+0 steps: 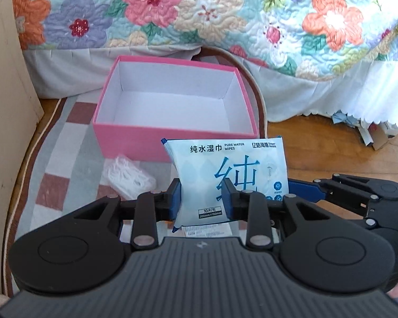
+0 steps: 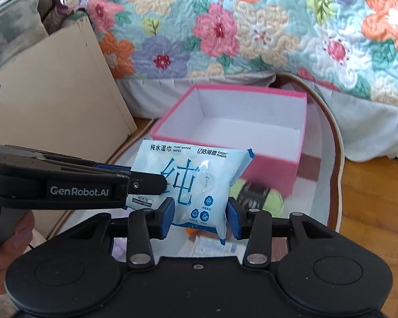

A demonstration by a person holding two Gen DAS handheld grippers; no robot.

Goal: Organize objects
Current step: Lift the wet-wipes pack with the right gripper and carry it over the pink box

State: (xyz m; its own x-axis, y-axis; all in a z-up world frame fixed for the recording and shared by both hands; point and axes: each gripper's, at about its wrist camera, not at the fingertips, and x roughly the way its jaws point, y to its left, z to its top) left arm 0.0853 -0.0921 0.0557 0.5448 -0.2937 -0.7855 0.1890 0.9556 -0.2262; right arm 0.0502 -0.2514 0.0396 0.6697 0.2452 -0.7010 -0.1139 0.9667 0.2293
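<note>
Both wrist cameras look steeply down along their fingers, close over the wipes pack (image 1: 226, 177). Both views share the pink box (image 1: 135, 136) and floral quilt (image 2: 252, 26) beyond.

One wipes pack (image 1: 226, 169) shows, the same pack in both views. One pink box (image 1: 135, 139), open-topped. Two grippers: the left gripper (image 1: 202, 197) and the right gripper (image 2: 199, 218), each with two blue pads. One white plastic packet (image 1: 128, 176) lies on the rug. One checked rug (image 1: 58, 143). One floral quilt (image 1: 199, 8). One beige panel (image 2: 61, 92) stands at the left. One green and dark item (image 2: 257, 194), blurred, lies behind the pack in the right view; what it is cannot be told. One heap of crumpled paper and card (image 1: 368, 129) sits under the quilt's edge, its pieces too jumbled to count. One hand (image 2: 10, 241) shows.
</note>
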